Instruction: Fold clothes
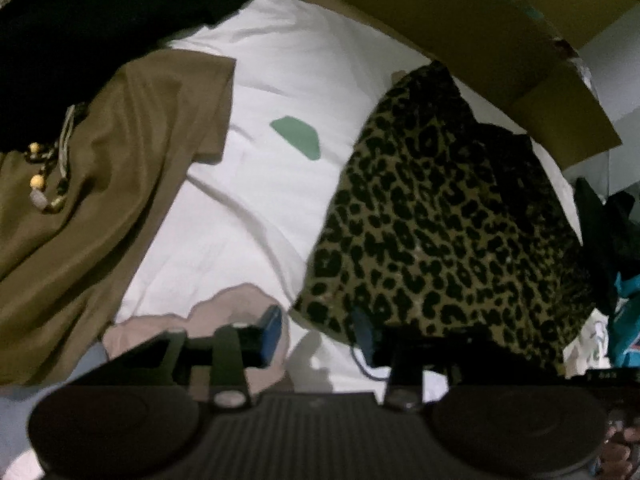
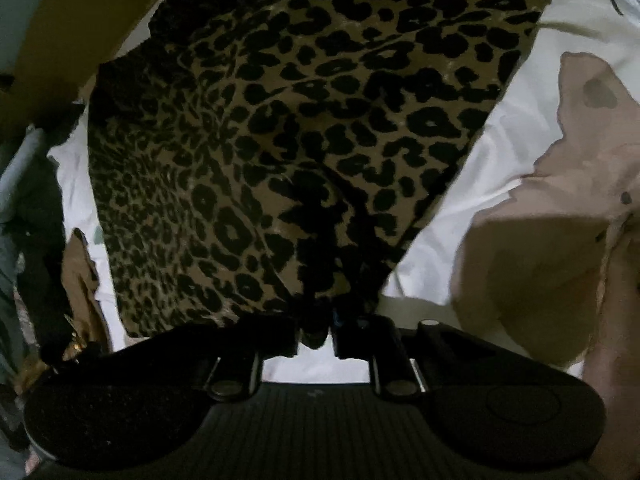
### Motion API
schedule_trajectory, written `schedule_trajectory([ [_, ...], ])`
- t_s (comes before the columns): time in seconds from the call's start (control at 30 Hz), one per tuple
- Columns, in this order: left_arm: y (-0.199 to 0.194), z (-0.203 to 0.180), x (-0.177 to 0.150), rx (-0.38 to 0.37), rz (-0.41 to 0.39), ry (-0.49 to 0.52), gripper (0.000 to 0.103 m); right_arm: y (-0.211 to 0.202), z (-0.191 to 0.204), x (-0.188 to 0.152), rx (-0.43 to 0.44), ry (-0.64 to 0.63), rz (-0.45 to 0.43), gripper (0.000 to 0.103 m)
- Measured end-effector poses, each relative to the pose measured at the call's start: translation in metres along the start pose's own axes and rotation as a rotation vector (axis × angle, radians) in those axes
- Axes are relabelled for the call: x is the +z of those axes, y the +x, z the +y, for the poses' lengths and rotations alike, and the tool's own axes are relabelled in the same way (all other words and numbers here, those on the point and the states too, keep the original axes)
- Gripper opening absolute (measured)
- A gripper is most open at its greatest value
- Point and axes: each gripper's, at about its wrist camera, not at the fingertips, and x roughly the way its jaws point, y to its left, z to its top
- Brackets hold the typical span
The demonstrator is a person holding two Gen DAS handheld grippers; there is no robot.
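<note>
We note the leopard-print garment (image 1: 448,216) lying on the white sheet (image 1: 248,208), right of an olive-brown top (image 1: 120,168) with beads. Our right gripper (image 2: 316,334) is clenched on the garment's near edge, fabric bunched between its fingers. Our left gripper (image 1: 320,330) hangs spread wide over bare sheet, grasping nothing (its right finger just beside the garment's hem). A cardboard box (image 1: 460,28) stands behind.

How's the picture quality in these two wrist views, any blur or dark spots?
Left wrist view: soft, the white sheet bright, the tongs dark. Right wrist view: the leopard cloth smears toward the edges, the tongs nearly black; fisheye bending in both.
</note>
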Motion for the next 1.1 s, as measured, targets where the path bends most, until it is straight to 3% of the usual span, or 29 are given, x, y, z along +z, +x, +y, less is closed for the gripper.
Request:
schedule_trajectory([
  [0.1,0.011,-0.002,0.004,0.002,-0.002,0.035,0.044,0.001,-0.004,-0.001,0.007,0.006,-0.001,0.017],
  [0.2,0.023,-0.006,0.009,-0.007,0.006,0.073,0.051,0.002,-0.005,0.000,0.019,0.004,-0.005,0.020],
  [0.3,0.039,-0.010,0.014,-0.009,0.019,0.112,0.056,0.004,-0.005,-0.001,0.030,-0.005,-0.010,0.037],
  [0.4,0.055,-0.009,0.015,0.001,0.037,0.120,0.055,0.006,-0.005,-0.002,0.035,-0.003,-0.011,0.038],
  [0.5,0.064,-0.008,0.014,-0.019,0.043,0.111,0.048,0.004,-0.003,-0.004,0.045,0.002,-0.013,0.039],
  [0.53,0.064,-0.009,0.014,-0.021,0.042,0.116,0.039,0.003,-0.003,-0.004,0.050,0.003,-0.014,0.041],
  [0.57,0.064,-0.010,0.014,-0.024,0.041,0.119,0.019,0.003,-0.003,-0.004,0.054,0.005,-0.014,0.042],
  [0.6,0.063,-0.010,0.016,-0.029,0.042,0.115,0.008,0.003,-0.004,-0.004,0.058,0.007,-0.013,0.045],
  [0.63,0.061,-0.010,0.018,-0.034,0.040,0.111,0.004,0.003,-0.004,-0.004,0.062,0.010,-0.013,0.048],
  [0.77,0.039,-0.008,0.033,-0.042,-0.022,0.098,0.004,-0.001,-0.004,-0.004,0.079,-0.003,-0.023,0.055],
  [1.1,0.014,-0.021,0.086,-0.055,-0.123,0.104,0.004,-0.001,-0.013,-0.006,0.087,0.044,-0.029,0.055],
])
